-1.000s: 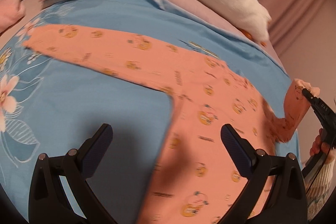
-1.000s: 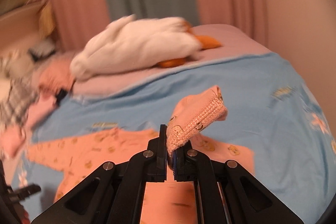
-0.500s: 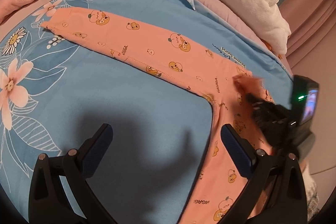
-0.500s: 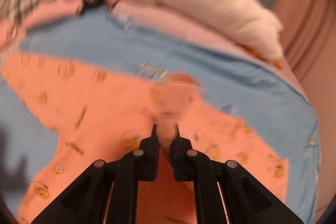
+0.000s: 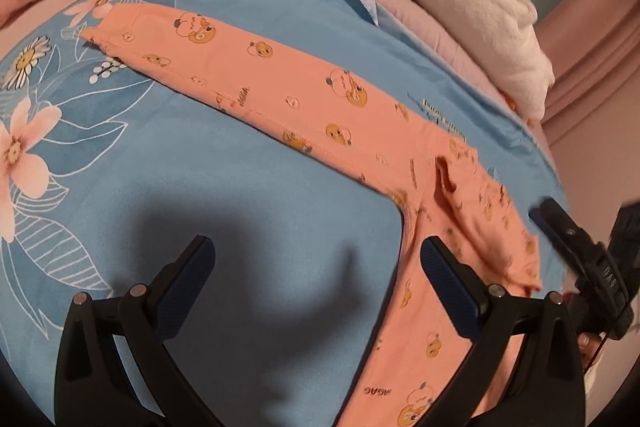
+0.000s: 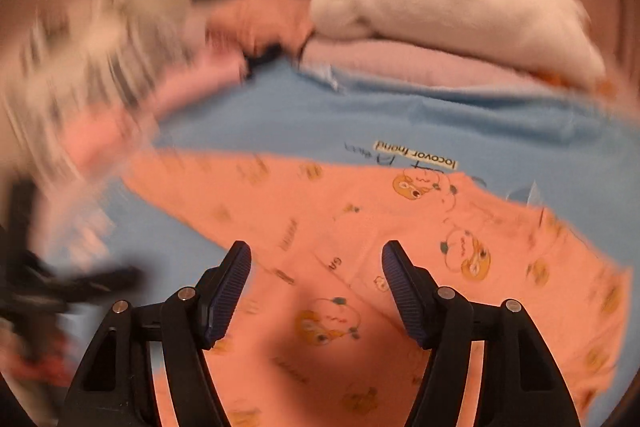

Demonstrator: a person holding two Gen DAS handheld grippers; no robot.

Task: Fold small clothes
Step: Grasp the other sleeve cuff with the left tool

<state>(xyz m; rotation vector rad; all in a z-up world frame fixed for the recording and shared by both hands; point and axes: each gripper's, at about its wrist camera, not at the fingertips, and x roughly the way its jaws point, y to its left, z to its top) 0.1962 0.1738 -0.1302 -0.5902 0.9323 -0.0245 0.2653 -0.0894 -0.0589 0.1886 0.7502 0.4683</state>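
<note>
Now the right tongs (image 6: 316,291) have just been opening, and nothing sits between their pads: a second ago they pinched the ribbed cuff of the orange garment (image 5: 304,95) and held it up in the air, and half a second ago they carried it low over the cloth. That cuff (image 5: 444,171) now lies dropped on the garment's middle, so the near sleeve or leg is folded inward and the first fold looks made, though the flap sits rumpled and may want smoothing. The garment lies flat on the blue sheet (image 5: 240,207) of the bed, its long limb stretched toward the flower print. The left tongs (image 5: 316,279) hover spread and empty over the sheet beside the garment's lower edge, and have shifted only a little. Much is hard to read: the right view is smeared by motion, so the pile of clothes (image 6: 120,75) at its left is a blur; in the left view the right tongs (image 5: 556,231) are soft-edged; the garment's lower end runs out of frame, and whether it is a top or trousers I cannot tell.
</note>
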